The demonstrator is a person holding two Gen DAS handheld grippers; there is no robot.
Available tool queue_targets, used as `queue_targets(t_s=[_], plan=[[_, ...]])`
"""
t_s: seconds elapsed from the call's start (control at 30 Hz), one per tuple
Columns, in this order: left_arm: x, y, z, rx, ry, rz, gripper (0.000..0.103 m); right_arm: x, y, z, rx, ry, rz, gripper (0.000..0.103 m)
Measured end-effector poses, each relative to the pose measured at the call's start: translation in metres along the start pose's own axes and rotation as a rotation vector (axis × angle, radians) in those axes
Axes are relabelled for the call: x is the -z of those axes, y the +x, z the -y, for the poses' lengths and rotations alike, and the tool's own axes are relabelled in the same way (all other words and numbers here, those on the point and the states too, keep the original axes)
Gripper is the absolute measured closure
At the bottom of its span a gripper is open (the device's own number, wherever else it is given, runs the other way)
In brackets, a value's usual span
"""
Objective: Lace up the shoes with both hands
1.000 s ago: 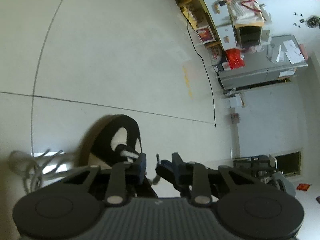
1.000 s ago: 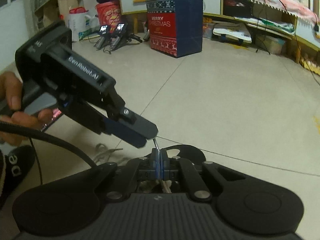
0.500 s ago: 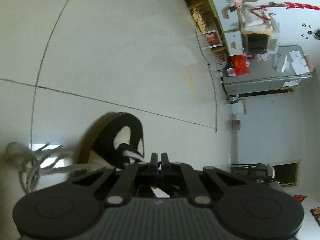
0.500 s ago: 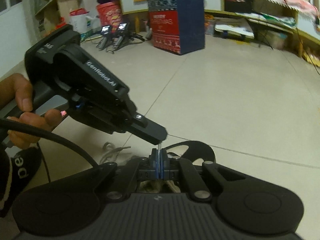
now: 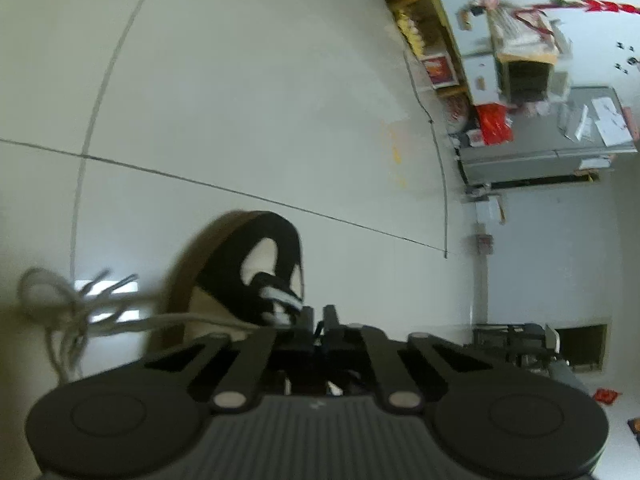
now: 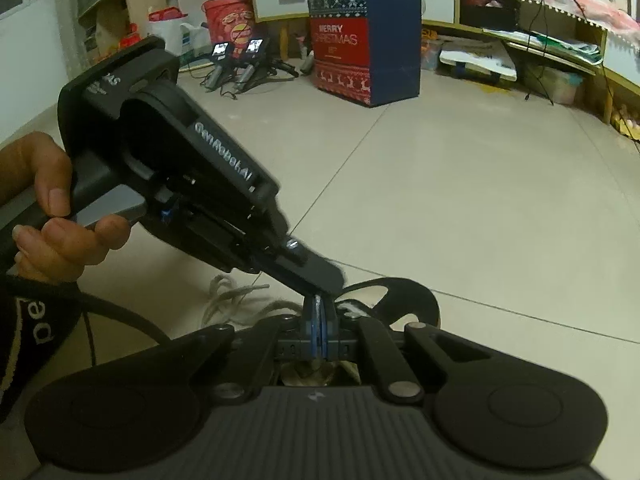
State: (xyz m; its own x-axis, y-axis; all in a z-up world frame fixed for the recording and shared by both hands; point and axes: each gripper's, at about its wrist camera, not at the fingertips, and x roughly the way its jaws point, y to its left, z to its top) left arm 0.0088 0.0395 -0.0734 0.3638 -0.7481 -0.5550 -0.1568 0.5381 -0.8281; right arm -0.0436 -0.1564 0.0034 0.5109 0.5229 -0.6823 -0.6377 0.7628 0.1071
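Note:
A black and white shoe [image 5: 248, 264] lies on the pale tiled floor just beyond my left gripper [image 5: 319, 316], which is shut. A grey shoelace [image 5: 168, 320] runs from the shoe to a loose tangle [image 5: 48, 304] on the left. In the right wrist view my right gripper [image 6: 319, 312] is shut, blue pads pressed together on the lace end. The left gripper [image 6: 320, 280] reaches down from the upper left and its closed tips meet the right gripper's tips. The lace tip itself is hidden between them. Part of the shoe [image 6: 404, 296] and frayed lace [image 6: 240, 300] show behind.
A hand [image 6: 52, 216] holds the left gripper's handle, with a black cable trailing below. A blue and red Christmas box [image 6: 368, 40] and two small devices [image 6: 236, 60] stand on the floor farther off. Low shelves line the walls. A thin cable [image 5: 440, 168] crosses the floor.
The left gripper was open a second ago around the lace tip held by the right gripper. It has shut there and stays shut. Both grippers have shifted slightly.

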Motion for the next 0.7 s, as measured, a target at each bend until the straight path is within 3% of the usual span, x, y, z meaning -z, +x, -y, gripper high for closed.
queue_targets(t_s=[0.13, 0.23, 0.3, 0.43, 0.53, 0.57, 0.63, 0.7], plan=[[-0.001, -0.004, -0.014, 0.011, -0.089, 0.005, 0.1, 0.002, 0.003, 0.004, -0.037, 0.038, -0.014, 0.094], [-0.003, -0.002, -0.022, 0.03, -0.15, -0.004, 0.1, 0.004, 0.002, 0.004, -0.024, 0.015, -0.013, 0.08], [-0.003, 0.0, -0.018, 0.043, -0.143, -0.023, 0.1, 0.004, 0.001, 0.006, -0.022, 0.034, -0.007, 0.08], [-0.003, -0.002, -0.01, 0.059, -0.105, -0.037, 0.1, 0.005, 0.004, 0.005, -0.048, 0.056, -0.011, 0.082], [-0.002, -0.001, -0.007, 0.05, -0.079, -0.042, 0.1, 0.006, 0.005, 0.002, -0.04, 0.017, -0.02, 0.1], [-0.001, -0.001, -0.005, 0.039, -0.059, -0.044, 0.099, 0.007, 0.004, 0.001, -0.038, -0.002, -0.025, 0.1], [-0.001, -0.001, -0.002, 0.016, -0.02, -0.048, 0.093, 0.007, 0.001, 0.0, -0.017, -0.037, -0.031, 0.1], [-0.001, -0.001, 0.002, -0.007, 0.018, -0.053, 0.072, 0.008, -0.006, 0.003, -0.003, -0.059, -0.043, 0.1]])
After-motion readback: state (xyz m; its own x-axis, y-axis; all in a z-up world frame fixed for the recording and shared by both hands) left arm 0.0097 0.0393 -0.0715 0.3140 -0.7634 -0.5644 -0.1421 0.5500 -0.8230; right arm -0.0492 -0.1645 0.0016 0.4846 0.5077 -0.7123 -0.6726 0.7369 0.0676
